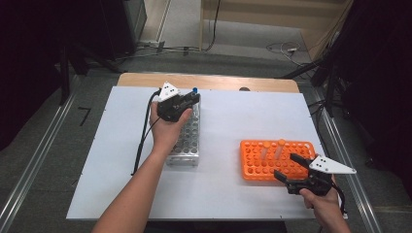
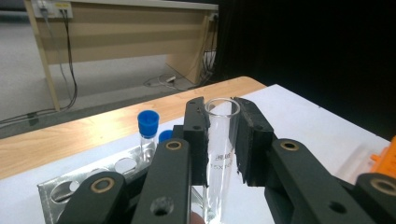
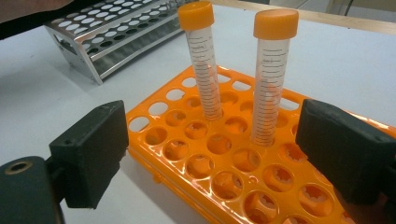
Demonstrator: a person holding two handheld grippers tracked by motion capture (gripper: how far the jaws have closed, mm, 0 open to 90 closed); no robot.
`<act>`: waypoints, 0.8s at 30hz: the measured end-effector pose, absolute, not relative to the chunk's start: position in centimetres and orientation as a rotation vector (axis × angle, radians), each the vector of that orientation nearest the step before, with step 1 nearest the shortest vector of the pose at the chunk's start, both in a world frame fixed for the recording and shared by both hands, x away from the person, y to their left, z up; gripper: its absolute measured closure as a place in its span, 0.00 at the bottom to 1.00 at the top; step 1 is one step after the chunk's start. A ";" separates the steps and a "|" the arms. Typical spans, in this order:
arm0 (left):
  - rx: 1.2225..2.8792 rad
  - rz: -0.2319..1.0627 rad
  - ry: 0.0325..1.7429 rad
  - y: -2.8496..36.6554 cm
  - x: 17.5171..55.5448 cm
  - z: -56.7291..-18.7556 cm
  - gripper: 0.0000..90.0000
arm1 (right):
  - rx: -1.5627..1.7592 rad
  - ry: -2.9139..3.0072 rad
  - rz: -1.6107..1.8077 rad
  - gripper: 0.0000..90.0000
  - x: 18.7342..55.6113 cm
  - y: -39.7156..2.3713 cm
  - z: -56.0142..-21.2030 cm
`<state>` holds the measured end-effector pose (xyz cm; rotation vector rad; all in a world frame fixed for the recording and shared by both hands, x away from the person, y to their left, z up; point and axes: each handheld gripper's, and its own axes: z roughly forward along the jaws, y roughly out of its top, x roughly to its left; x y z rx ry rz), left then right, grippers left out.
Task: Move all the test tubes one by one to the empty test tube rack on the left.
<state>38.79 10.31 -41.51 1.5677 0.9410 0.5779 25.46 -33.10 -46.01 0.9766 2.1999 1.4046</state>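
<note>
A white table (image 1: 121, 194) carries two racks well apart: a metal rack (image 1: 187, 141) on the left, an orange rack (image 1: 262, 162) on the right. Two orange-capped tubes (image 3: 273, 74) already stand upright in the orange rack, most of its holes still free. The left gripper (image 2: 223, 135) is clamped on an open glass tube (image 2: 220, 140), holding it upright over the metal rack's far end, beside two blue-capped tubes (image 2: 148, 128). The right gripper (image 3: 210, 158) waits at the orange rack's near edge, jaws spread wide and holding nothing. I'd say the work is early: the glass tube isn't seated anywhere yet.
</note>
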 end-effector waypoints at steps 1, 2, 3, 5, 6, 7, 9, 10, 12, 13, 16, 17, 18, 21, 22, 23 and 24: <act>1.563 0.582 0.945 10.3 38.9 -41.5 0.85 | 0.976 2.200 1.406 0.09 25.4 -33.1 -46.0; 1.562 0.583 0.946 10.3 39.0 -41.5 0.85 | 0.977 2.200 1.406 0.09 25.4 -33.1 -46.0; 1.562 0.593 0.952 10.2 39.1 -41.5 0.85 | 0.977 2.200 1.406 0.09 25.4 -33.1 -46.0; 1.562 0.604 0.961 10.2 39.3 -41.6 0.85 | 0.975 2.201 1.405 0.09 25.4 -33.1 -46.0; 1.561 0.612 0.966 10.2 39.4 -41.7 0.85 | 0.973 2.201 1.403 0.09 25.4 -33.1 -46.0; 1.566 0.616 0.968 10.2 39.4 -41.7 0.85 | 0.972 2.202 1.402 0.09 25.4 -33.1 -46.1; 1.589 0.625 0.973 10.1 39.5 -41.9 0.85 | 0.969 2.204 1.403 0.09 25.4 -33.1 -46.1; 1.596 0.633 0.974 10.0 39.4 -42.0 0.85 | 0.969 2.204 1.403 0.09 25.4 -33.0 -46.1; 1.606 0.636 0.974 10.0 39.3 -42.2 0.85 | 0.968 2.204 1.403 0.09 25.4 -33.1 -46.1; 1.613 0.638 0.980 10.0 39.3 -42.3 0.85 | 0.968 2.204 1.403 0.09 25.4 -33.1 -46.1; 1.630 0.648 0.984 9.9 39.1 -42.5 0.85 | 0.967 2.205 1.403 0.09 25.4 -33.1 -46.1; 1.634 0.649 0.988 9.8 39.0 -42.6 0.85 | 0.969 2.205 1.403 0.09 25.4 -33.1 -46.1; 1.641 0.650 0.990 9.8 39.0 -42.7 0.85 | 0.969 2.205 1.402 0.09 25.4 -33.0 -46.1; 1.655 0.650 0.997 9.8 39.0 -42.9 0.85 | 0.965 2.205 1.403 0.09 25.4 -33.0 -46.1; 1.657 0.651 1.000 9.7 39.0 -42.9 0.85 | 0.967 2.207 1.402 0.09 25.4 -33.0 -46.1; 1.660 0.651 1.005 9.7 39.0 -42.9 0.85 | 0.967 2.209 1.401 0.09 25.4 -33.0 -46.1; 1.665 0.652 1.006 9.6 39.0 -42.9 0.85 | 0.967 2.210 1.400 0.09 25.4 -32.9 -46.1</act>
